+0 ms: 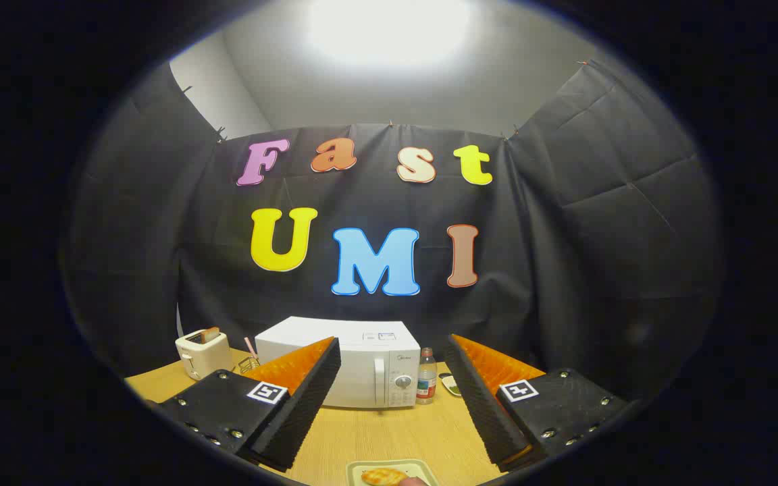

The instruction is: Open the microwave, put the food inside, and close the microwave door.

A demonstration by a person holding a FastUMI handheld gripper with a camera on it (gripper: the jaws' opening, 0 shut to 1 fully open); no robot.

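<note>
The gripper (389, 398) is held clear above the wooden table (375, 432), its two fingers spread wide apart and grasping nothing. Below and between the fingertips, at the near edge of the table, sits a small pale plate (423, 467) carrying the food (383, 476), a golden, bread-like piece; it has not been picked up. Beyond the fingers, roughly centred in the gap, stands the white microwave (355, 368) with its door shut and its vertical handle (379, 381) facing the gripper. That alignment suggests the door comes first, since the food cannot go in until it is opened. Just beside the microwave's control side stands a small water bottle (427, 376), near enough to be knocked. On the other side, a toaster (202, 352) holds a slice.
</note>
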